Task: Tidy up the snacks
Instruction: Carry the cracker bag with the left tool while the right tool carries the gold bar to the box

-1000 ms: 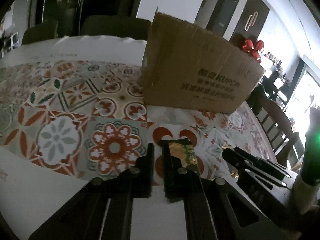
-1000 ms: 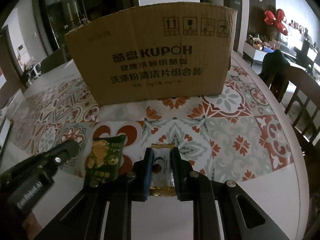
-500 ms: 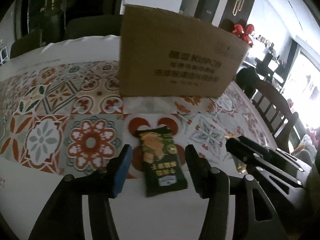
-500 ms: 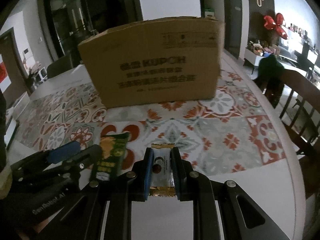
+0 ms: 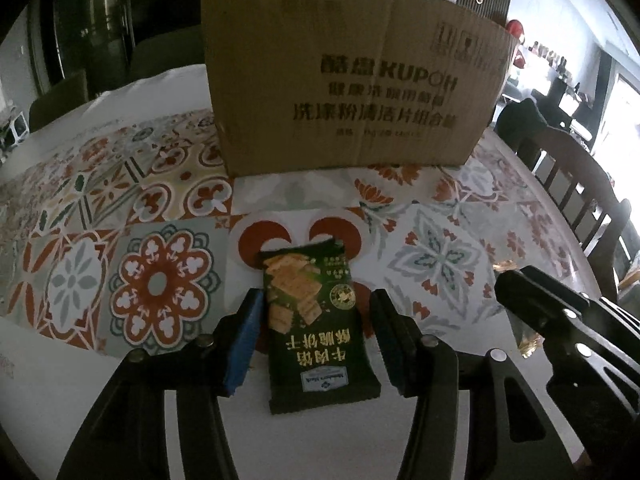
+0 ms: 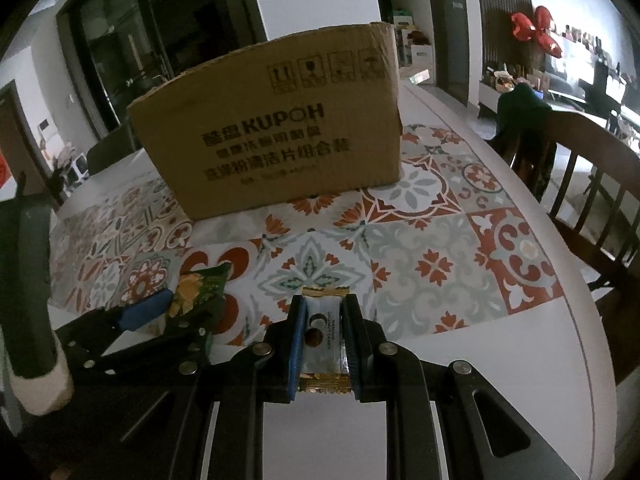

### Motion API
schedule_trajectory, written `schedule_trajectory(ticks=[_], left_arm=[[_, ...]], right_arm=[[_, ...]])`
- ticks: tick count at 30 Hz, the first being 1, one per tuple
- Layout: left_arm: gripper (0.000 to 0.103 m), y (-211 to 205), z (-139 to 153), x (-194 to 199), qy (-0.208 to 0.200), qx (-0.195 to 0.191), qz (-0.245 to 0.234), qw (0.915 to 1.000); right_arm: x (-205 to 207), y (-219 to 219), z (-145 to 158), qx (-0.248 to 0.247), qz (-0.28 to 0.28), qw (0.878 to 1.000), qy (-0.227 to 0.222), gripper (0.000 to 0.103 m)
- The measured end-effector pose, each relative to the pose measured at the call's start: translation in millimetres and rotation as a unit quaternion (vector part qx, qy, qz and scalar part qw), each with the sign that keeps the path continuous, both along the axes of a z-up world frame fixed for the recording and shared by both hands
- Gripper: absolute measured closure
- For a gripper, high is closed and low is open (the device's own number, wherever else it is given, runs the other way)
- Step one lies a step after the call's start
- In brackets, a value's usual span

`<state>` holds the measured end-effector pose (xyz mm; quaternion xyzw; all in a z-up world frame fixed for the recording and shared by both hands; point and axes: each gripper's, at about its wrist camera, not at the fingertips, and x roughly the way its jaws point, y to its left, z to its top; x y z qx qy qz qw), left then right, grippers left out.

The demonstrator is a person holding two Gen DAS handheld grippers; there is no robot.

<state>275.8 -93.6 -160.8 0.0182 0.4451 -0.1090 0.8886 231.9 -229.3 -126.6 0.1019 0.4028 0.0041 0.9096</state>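
Patterned tiles in red, green and grey cover the table (image 5: 160, 208), which has a plain white border nearest the cameras; the room behind is dim on one side and bright with window light on the other.

On the white border, reaching onto the tiles, lies the green packet (image 5: 316, 328), flat and face up, its print upside down to the left wrist camera. The left gripper (image 5: 316, 332) straddles it with the jaws spread wide, one blue-padded finger along each long edge; whether the left pad brushes the packet I cannot tell, and there is a clear gap on the right. That stance looks like lining up for a pinch across the packet's width, the narrow way a flat pouch is easiest to take.

Just beside it, the right gripper (image 6: 324, 336) is clamped narrow on the candy (image 6: 324, 336), a small pale wrapper with crimped gold ends poking out front and back. Held by its long sides, the sweet sits level and should not twist loose. Whether it is raised off the table cannot be told.

Well beyond both, a cardboard box (image 6: 272, 136) stands on the tiles, printed side toward the grippers, its top above camera height so the inside is hidden. It is probably where the snacks go, which would explain both tools facing it.

A wooden chair (image 6: 580, 184) stands at the table's right edge.
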Motion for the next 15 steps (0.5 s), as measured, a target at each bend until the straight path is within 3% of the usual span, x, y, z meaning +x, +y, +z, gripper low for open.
schedule_trajectory(ticks=[4, 15], left_arm=[[0.057, -1.5, -1.3, -1.9, -0.011, 0.012, 0.003, 0.9999], [0.058, 7.8, 7.1, -7.9, -0.027, -0.016, -0.012, 0.9994]], right_arm=[[-0.5, -0.8, 0.0, 0.002, 0.0, 1.0, -0.002, 0.083], [-0.3, 0.6, 2.7, 0.002, 0.002, 1.0, -0.004, 0.083]])
